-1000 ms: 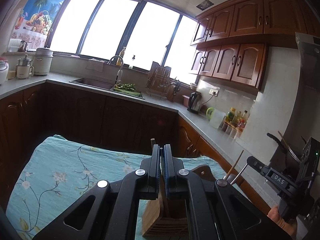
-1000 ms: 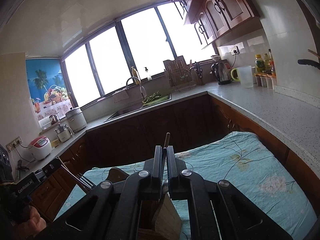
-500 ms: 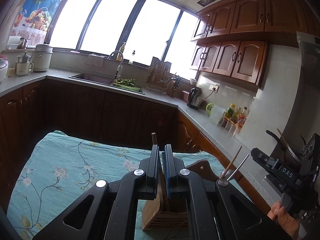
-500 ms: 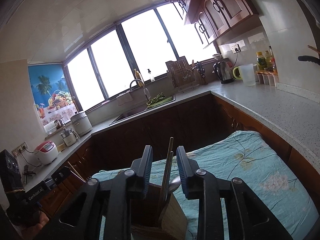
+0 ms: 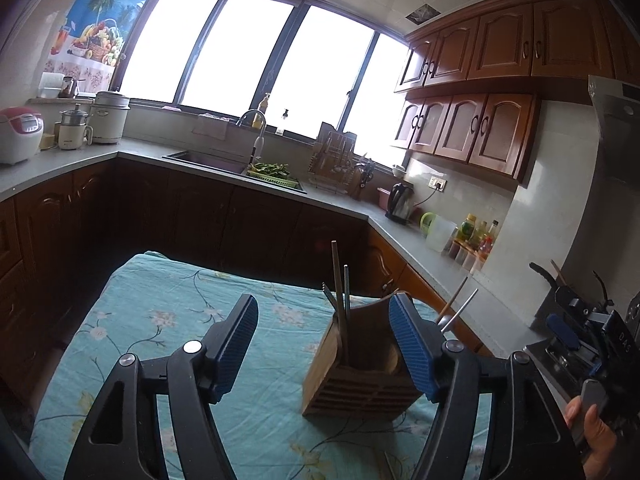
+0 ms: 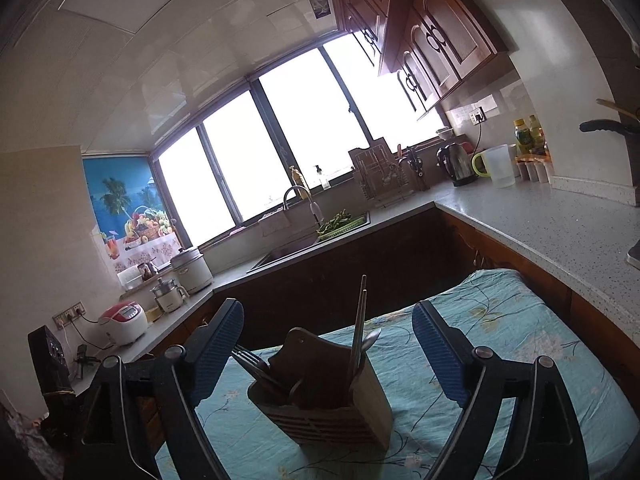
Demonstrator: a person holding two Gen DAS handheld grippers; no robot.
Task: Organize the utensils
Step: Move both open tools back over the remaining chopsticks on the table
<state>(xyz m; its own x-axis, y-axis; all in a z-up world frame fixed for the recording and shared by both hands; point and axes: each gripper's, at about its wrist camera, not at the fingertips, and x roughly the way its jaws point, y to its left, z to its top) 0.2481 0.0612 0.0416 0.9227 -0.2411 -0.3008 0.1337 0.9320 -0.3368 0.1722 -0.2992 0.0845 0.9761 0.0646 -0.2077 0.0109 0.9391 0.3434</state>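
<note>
A wooden utensil holder (image 5: 362, 376) stands on the table with the teal floral cloth (image 5: 168, 320). It holds chopsticks (image 5: 340, 292), a fork and a spoon. My left gripper (image 5: 324, 344) is open and empty, with the holder just ahead by its right finger. In the right wrist view the holder (image 6: 320, 396) stands between the fingers of my right gripper (image 6: 328, 356), which is open and empty. Chopsticks (image 6: 360, 320), a spoon and forks (image 6: 252, 360) stick up from it. The right gripper also shows in the left wrist view (image 5: 576, 336) at the right edge.
Grey counters (image 6: 540, 224) run round the kitchen over dark wooden cabinets. A sink (image 5: 208, 160), a kettle (image 5: 400, 202), bottles and rice cookers (image 5: 18, 134) stand on them. The table's far edge faces the cabinets.
Both grippers have opened and pulled back from the holder. The chopsticks they held now stand in the holder.
</note>
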